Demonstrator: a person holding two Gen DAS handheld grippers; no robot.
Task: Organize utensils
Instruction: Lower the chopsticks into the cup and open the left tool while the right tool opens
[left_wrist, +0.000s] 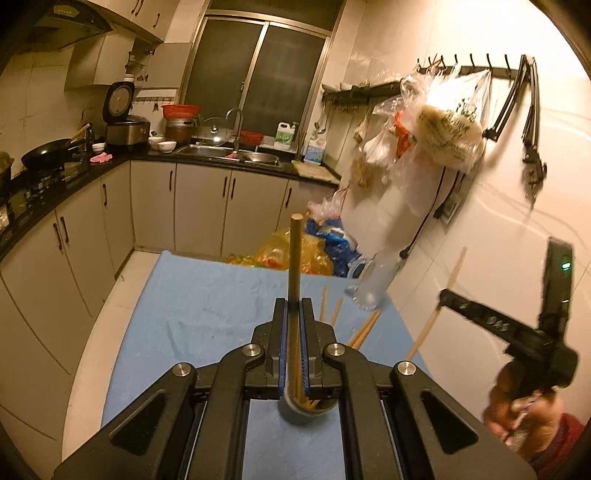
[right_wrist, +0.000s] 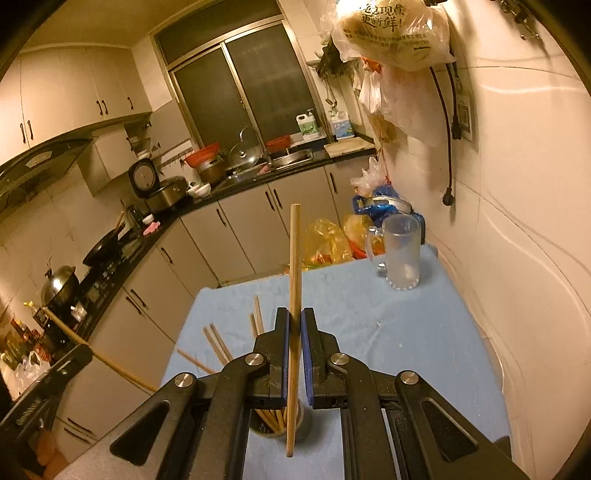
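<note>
In the left wrist view, the left tool (left_wrist: 294, 306) is seen clamped on a long round wooden stick (left_wrist: 295, 266), which is pinched between the blue pads so that its upper end stands clear above the jaws; its lower end is lost behind the tool. The grip is placed part-way along the stick, presumably so that it can be steered upright. In the right wrist view, the right tool (right_wrist: 294, 325) is likewise closed on a pale, square-sectioned wooden chopstick (right_wrist: 294, 258), gripped near its middle and held almost vertical, its lower tip hanging beside the rim of a dark cylindrical utensil holder (right_wrist: 299, 424) that stands just beneath. Several chopsticks are already gathered in that holder; the upright hold is judged to suit dropping another in.

Further out, loose wooden chopsticks (right_wrist: 218, 343) are left lying on the desk covered with a light blue cloth (right_wrist: 388, 325), so the sorting is judged unfinished. A frosted glass mug with a handle (right_wrist: 400, 254) is set at the far corner, well apart from the holder.
</note>
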